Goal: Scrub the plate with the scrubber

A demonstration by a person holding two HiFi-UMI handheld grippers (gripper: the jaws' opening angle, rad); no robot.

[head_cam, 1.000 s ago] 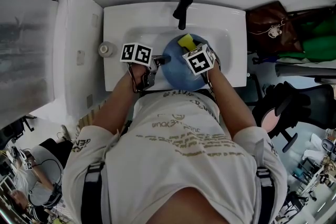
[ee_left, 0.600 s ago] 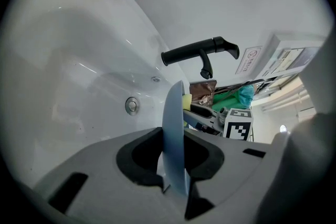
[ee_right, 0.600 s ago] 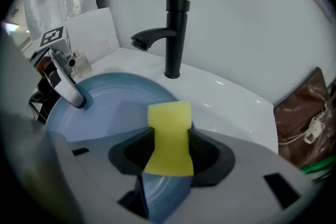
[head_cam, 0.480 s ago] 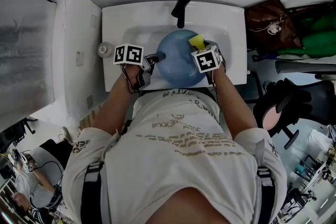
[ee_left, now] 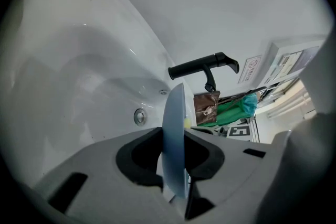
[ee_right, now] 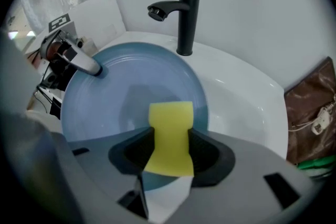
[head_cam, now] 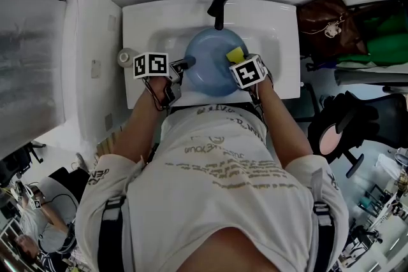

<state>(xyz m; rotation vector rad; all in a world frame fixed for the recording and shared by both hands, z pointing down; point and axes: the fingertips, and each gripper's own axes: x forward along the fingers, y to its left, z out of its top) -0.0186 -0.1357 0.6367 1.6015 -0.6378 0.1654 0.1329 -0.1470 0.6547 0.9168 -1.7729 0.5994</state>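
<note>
A round blue plate (head_cam: 207,70) is held tilted over the white sink (head_cam: 284,41), just in front of the black faucet (head_cam: 220,4). My left gripper (head_cam: 183,65) is shut on the plate's left rim. In the left gripper view the plate (ee_left: 173,128) stands edge-on between the pads. My right gripper (head_cam: 241,62) is shut on a yellow scrubber sponge (head_cam: 236,53). The scrubber (ee_right: 169,134) lies against the plate's face (ee_right: 110,97) near its right side. The left gripper's fingers (ee_right: 84,64) show at the plate's far rim.
The faucet (ee_right: 184,8) stands close behind the plate. The basin's overflow hole (ee_left: 139,116) is in its back wall. A small round container (head_cam: 125,58) sits at the sink's left edge. A brown bag (head_cam: 325,25) and green fabric (head_cam: 376,41) lie to the right.
The plate has moved back toward the faucet with the left gripper shifting left. The scrubber has gone from the plate's top edge to its right side.
</note>
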